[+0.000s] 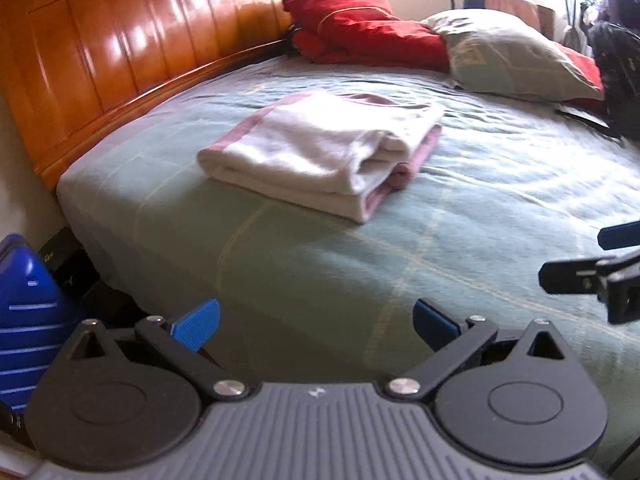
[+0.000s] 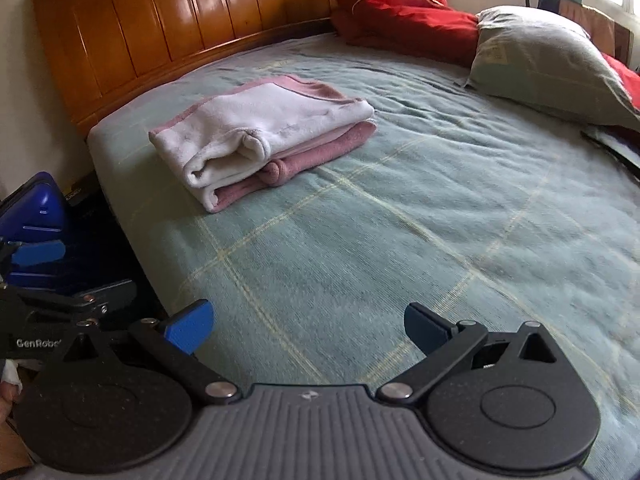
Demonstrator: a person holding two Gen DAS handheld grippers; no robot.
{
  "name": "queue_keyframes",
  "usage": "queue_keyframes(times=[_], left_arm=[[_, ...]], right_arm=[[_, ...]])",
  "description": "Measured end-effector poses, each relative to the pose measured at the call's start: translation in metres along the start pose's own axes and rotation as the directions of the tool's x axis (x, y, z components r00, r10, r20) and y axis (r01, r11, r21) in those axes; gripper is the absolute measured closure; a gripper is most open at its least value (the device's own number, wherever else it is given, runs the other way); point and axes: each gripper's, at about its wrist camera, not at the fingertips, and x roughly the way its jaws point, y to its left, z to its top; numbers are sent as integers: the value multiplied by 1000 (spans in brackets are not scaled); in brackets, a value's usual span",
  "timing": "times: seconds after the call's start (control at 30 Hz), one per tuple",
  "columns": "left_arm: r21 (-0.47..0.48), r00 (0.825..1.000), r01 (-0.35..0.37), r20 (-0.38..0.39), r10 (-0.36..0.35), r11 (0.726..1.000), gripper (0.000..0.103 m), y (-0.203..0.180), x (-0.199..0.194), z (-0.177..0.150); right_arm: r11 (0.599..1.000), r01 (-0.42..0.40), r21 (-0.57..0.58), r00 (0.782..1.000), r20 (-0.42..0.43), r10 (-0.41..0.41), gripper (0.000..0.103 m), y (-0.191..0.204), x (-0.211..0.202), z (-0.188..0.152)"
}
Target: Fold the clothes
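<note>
While both tongs hover over the near edge of the bed (image 2: 400, 220), a folded white and pink garment (image 2: 260, 136) lies flat on the green checked bedspread, toward the wooden headboard (image 2: 168, 28) and well apart from either tool. The left tongs (image 1: 316, 324) stand wide, blue pads spread with nothing between them; the right tongs (image 2: 308, 326) are likewise wide and empty. From the left wrist view, the right tongs show at the right edge, and from the right wrist view the left tongs show at the left edge. A red cushion (image 2: 396, 4) leans at the headboard, with a grey pillow (image 2: 548, 64) just beside it. A blue suitcase (image 1: 24, 312) stands on the floor beside the bed.
</note>
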Motion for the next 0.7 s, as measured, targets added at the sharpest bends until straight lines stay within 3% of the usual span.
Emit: queue_keyframes(times=[0.7], left_arm=[[15, 999, 19, 41, -20, 1000, 1, -21, -46, 24]], right_arm=[[999, 20, -43, 995, 95, -16, 0, 6, -57, -5]])
